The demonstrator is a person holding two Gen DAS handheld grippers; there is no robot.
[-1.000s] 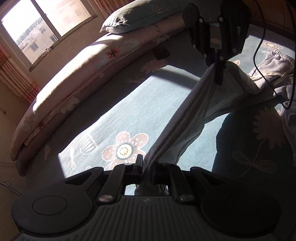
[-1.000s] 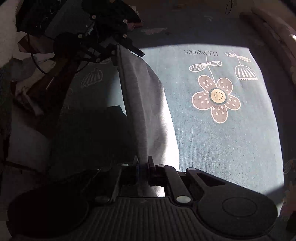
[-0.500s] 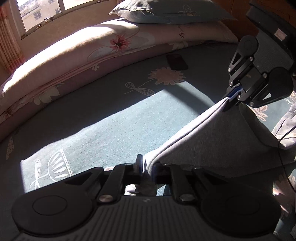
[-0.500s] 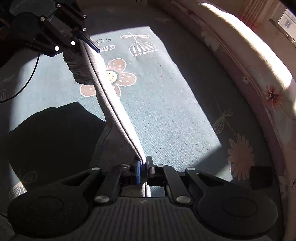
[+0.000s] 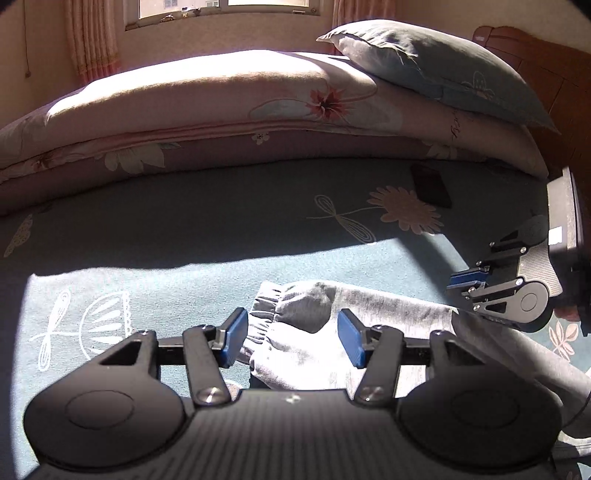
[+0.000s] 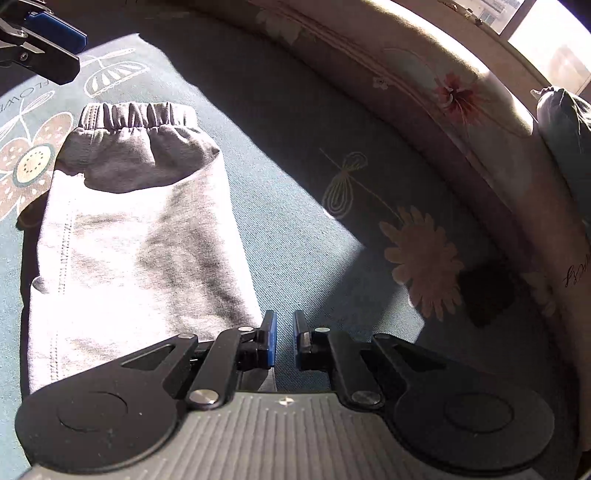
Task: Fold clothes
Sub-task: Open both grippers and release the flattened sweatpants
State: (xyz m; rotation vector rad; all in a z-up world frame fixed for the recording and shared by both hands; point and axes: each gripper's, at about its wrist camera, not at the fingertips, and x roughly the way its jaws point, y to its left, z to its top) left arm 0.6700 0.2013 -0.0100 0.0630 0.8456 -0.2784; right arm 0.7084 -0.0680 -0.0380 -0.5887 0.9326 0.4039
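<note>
Grey jogging trousers (image 6: 140,240) lie flat on the teal flowered bed sheet (image 6: 314,229), with the elastic cuff (image 6: 136,114) at the far end. In the left wrist view the cuff end (image 5: 295,314) rests on the sheet under my left gripper (image 5: 291,341). Its jaws are opening and the blue pads (image 5: 232,341) stand apart from the cloth. My right gripper (image 6: 284,339) hovers at the garment's near right edge. Its jaws are opening too, with a narrow gap and only sheet showing between them. Each gripper shows in the other's view: the right gripper (image 5: 465,284), the left gripper (image 6: 48,26).
A rolled pink floral quilt (image 5: 221,99) runs along the far side of the bed, with a grey-blue pillow (image 5: 436,70) on it. A black phone (image 5: 430,184) lies on the sheet near a wooden headboard (image 5: 546,74). A window (image 5: 221,5) and curtain (image 5: 92,40) are behind.
Both grippers came down with the stretched trousers and let go. The garment now lies flat on the sheet, the left jaws stand wide and the right jaws show a small gap.
</note>
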